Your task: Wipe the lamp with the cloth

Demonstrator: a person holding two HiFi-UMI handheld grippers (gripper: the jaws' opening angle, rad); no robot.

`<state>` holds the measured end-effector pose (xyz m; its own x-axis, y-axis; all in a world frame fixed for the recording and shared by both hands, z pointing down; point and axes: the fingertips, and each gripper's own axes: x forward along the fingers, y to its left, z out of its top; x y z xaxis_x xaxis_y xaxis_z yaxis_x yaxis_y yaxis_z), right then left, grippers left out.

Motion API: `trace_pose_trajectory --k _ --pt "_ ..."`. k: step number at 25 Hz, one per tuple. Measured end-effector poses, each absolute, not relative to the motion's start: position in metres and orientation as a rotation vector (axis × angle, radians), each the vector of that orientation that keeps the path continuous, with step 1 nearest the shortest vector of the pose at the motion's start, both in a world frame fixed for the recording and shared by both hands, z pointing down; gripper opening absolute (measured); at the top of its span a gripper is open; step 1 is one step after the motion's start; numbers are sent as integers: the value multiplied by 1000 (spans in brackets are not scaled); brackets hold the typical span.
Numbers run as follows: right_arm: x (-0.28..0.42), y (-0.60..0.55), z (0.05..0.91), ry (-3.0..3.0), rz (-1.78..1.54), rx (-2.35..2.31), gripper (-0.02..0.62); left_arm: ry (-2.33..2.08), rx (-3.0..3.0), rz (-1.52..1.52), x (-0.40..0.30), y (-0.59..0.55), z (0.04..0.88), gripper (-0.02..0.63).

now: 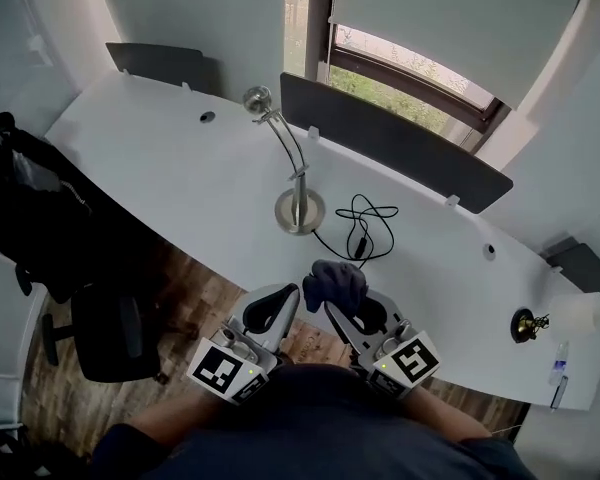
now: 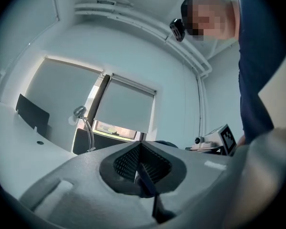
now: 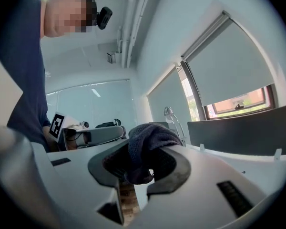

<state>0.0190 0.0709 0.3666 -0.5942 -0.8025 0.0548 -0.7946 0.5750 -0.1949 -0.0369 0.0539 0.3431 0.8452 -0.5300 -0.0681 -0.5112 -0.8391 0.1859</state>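
Note:
A chrome desk lamp (image 1: pixel 297 204) with a round base and a thin bent neck stands on the white desk (image 1: pixel 180 183), its head (image 1: pixel 257 99) up near the wall. The lamp shows small in the left gripper view (image 2: pixel 84 128) and in the right gripper view (image 3: pixel 174 120). My right gripper (image 1: pixel 338 306) is shut on a dark blue cloth (image 1: pixel 335 282), bunched between its jaws (image 3: pixel 148 149). My left gripper (image 1: pixel 278 308) is shut with nothing in it (image 2: pixel 140 168). Both hover at the desk's near edge, short of the lamp.
A black cable (image 1: pixel 362 226) lies coiled right of the lamp base. Dark panels (image 1: pixel 390 138) stand along the desk's back edge under the window. A black chair with clothing (image 1: pixel 50 228) is at left. A small brass object (image 1: pixel 525 323) sits at the far right.

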Motion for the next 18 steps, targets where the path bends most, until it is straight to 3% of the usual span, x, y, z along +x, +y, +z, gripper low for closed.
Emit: trace_pose_trajectory --k 18 --pt "-5 -25 383 2736 -390 -1475 112 -703 2815 -158 -54 -44 353 3"
